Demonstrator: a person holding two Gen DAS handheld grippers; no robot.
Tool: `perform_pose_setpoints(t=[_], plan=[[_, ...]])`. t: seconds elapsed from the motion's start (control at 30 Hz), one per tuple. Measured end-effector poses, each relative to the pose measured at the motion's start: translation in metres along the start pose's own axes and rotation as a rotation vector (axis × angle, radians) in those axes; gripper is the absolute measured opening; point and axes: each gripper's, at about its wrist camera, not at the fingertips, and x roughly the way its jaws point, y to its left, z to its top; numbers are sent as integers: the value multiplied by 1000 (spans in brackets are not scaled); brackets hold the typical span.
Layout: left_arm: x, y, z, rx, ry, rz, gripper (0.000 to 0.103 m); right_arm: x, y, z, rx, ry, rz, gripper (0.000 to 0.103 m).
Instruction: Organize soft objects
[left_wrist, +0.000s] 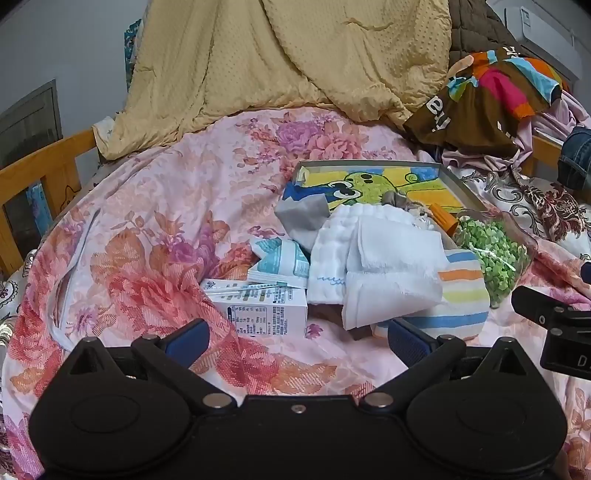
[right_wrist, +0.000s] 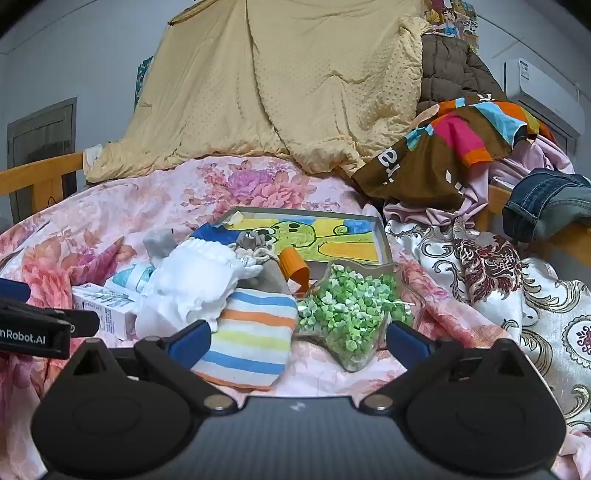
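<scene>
Left gripper (left_wrist: 297, 338): fingers apart, nothing between them; white cloth (left_wrist: 373, 266) just beyond.
Right gripper (right_wrist: 297, 338): fingers apart; striped towel (right_wrist: 251, 334) by left finger, bag of green pieces (right_wrist: 347, 314) by right.
Bed (left_wrist: 147, 229): carries the pile.

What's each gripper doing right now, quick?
Left gripper: open, holding nothing.
Right gripper: open, holding nothing.

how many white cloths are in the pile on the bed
2 that show: a quilted white cloth with blue stitching beside the carton, and a smooth folded white cloth lying over it and the striped towel. More may be hidden underneath.
</scene>
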Motion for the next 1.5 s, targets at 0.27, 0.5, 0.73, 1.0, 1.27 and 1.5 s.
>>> perform_pose_setpoints(t=[0.27, 0.5, 0.73, 1.0, 1.27, 1.5], plan=[[0, 1, 0, -6, 5, -4, 102, 0, 0, 0, 0, 5, -3, 103], [1, 0, -2, -8, 12, -12, 102, 0, 0, 0, -4, 4, -2, 103], [2, -1, -3, -7, 15, -10, 102, 0, 0, 0, -4, 5, -1, 103], [4, 0, -3, -9, 30, -15, 102, 0, 0, 0, -4, 6, -2, 103], [4, 0, -3, -4, 31, -10, 102, 1, 0, -1, -5, 8, -2, 103], [4, 0, -3, -4, 32, -11, 102, 1, 0, -1, -7, 9, -1, 103]])
